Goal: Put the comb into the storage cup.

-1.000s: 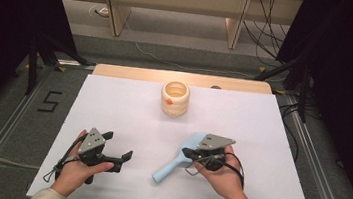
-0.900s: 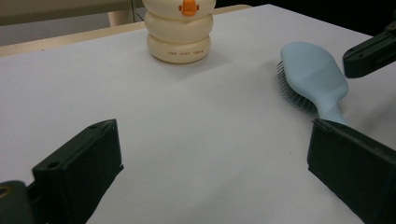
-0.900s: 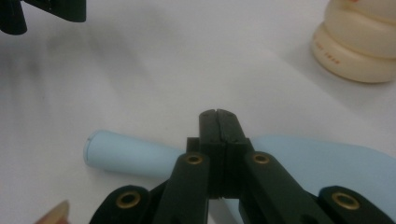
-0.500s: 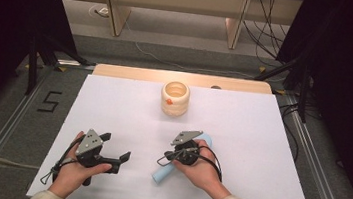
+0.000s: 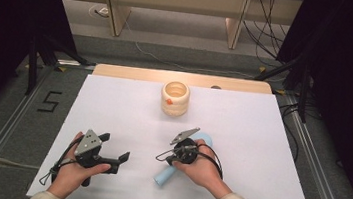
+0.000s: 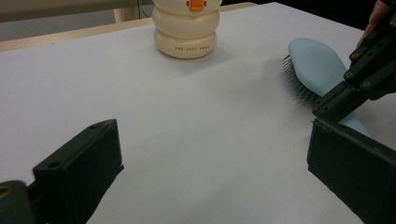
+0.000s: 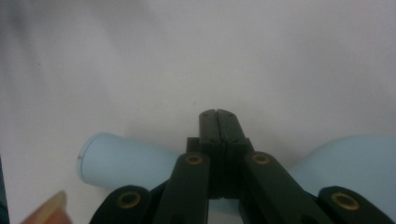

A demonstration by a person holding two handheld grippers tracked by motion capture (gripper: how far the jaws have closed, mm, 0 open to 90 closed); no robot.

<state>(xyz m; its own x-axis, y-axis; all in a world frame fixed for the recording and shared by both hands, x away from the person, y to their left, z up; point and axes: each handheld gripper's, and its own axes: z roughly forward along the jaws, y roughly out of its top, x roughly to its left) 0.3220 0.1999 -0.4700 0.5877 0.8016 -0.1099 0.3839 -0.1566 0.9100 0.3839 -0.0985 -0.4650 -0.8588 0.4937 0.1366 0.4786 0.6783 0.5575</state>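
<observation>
The table (image 5: pixel 268 155) is covered by a white sheet, with a strip of bare wood showing along its far edge; a cream ringed container (image 5: pixel 175 98) with a small orange mark on its side stands upright near the middle of the far edge, well apart from both hands; in the left gripper view the same container (image 6: pixel 187 28) sits at the top, with a line of small print on its lowest ring.

A pale blue hairbrush (image 5: pixel 177 165) lies flat near the middle of the near edge, its handle end pointing toward the near edge and its oval head angled toward the far right corner; in the left gripper view the head (image 6: pixel 317 65) shows a row of bristles along its side.

The right tool (image 5: pixel 160 156) sits directly over the brush handle, held by the right hand (image 5: pixel 202 168); in the right gripper view the right tool (image 7: pixel 218 113) has its jaws pressed together, tips meeting above the white sheet, with the blue handle (image 7: pixel 126 161) crossing beneath the linkage; nothing is pinched between the tips.

The left tool (image 5: pixel 114 148) rests near the near left corner in the left hand (image 5: pixel 73 173), jaws spread wide apart and pointing toward the brush; in the left gripper view the left tool (image 6: pixel 210 158) frames bare sheet.
</observation>
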